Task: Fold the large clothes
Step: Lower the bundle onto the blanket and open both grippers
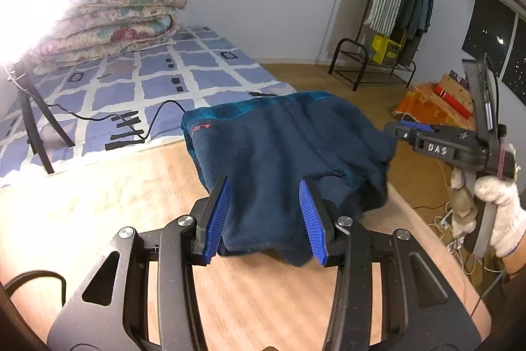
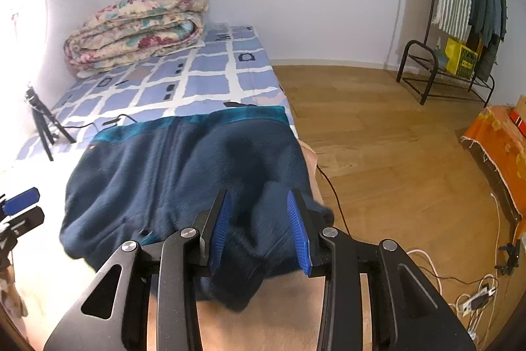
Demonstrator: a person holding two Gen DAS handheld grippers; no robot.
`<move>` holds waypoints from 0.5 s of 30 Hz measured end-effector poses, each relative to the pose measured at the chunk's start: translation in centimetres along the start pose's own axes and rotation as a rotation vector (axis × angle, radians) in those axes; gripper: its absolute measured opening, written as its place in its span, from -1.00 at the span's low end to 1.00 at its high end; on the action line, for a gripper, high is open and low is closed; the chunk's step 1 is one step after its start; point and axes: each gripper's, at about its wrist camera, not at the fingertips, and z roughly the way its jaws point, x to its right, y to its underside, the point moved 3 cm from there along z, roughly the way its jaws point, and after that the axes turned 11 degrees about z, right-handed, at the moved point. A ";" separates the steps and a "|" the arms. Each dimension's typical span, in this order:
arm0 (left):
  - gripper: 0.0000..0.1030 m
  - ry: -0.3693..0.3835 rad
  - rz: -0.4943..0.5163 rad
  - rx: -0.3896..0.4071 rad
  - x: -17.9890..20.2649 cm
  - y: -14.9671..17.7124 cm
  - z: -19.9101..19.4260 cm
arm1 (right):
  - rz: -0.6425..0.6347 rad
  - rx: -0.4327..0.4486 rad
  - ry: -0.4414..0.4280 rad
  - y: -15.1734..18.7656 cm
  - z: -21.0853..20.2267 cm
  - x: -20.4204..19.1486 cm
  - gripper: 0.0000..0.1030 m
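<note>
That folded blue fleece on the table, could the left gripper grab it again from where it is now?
Probably yes. The left gripper has its jaws open with the near edge of the fleece lying right between them, and nothing sits in between. The right gripper is off at the far side, clear of it.

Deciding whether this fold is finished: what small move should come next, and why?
Probably draw both claws back and check the bundle. The navy fleece garment lies folded on the table; the left claw and right claw stand open with nothing pinched.
</note>
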 end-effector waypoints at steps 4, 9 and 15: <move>-0.15 -0.004 0.023 0.016 1.1 0.1 -2.8 | 0.000 0.011 -0.008 0.9 -2.2 -0.7 -0.34; -0.15 -0.020 0.037 0.036 2.0 0.2 -7.4 | -0.014 0.037 -0.033 1.9 -6.2 -2.3 -0.34; -0.15 -0.039 0.026 0.084 2.8 0.1 -14.4 | -0.029 0.062 -0.063 3.0 -11.9 -4.4 -0.34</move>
